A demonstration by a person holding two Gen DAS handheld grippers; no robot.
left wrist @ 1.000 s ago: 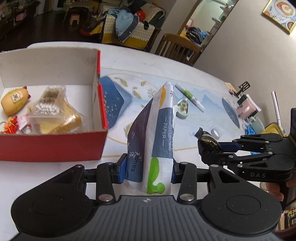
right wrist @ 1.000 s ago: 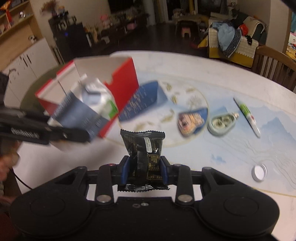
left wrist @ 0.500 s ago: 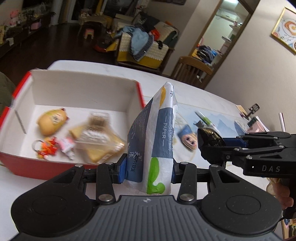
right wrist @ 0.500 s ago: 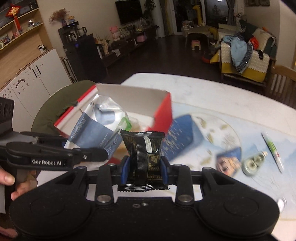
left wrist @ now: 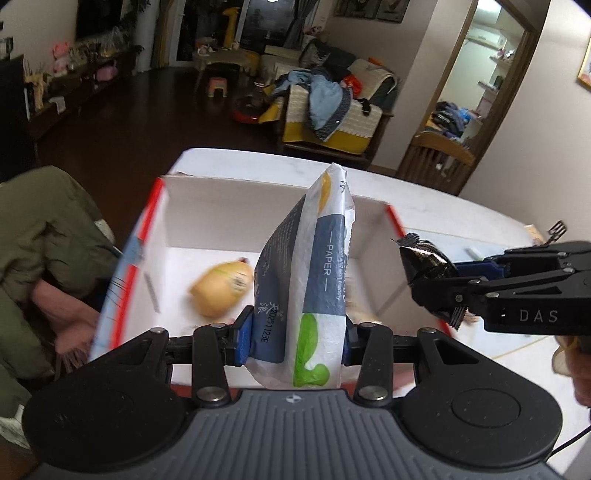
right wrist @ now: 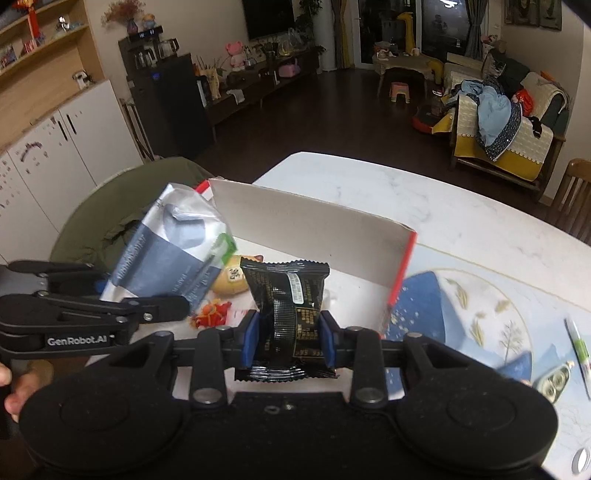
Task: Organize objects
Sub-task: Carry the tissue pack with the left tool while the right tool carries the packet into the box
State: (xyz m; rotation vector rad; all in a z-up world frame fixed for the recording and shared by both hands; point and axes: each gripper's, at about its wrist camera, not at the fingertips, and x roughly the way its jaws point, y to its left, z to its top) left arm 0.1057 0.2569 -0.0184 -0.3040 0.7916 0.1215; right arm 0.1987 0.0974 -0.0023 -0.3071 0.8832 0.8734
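Home living room: sofa [right wrist: 509, 136], TV [right wrist: 271, 18], dining table [right wrist: 369, 184].

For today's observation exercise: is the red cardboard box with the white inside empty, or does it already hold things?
Not empty. The red cardboard box holds a yellow plush toy and a small orange trinket on its white floor.

Both hand-held grippers, left [left wrist: 297, 334] and right [right wrist: 290, 338], point downward, clamped.

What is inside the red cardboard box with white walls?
A yellow plush toy and a small orange charm lie inside the red cardboard box. The held packets hide the rest.
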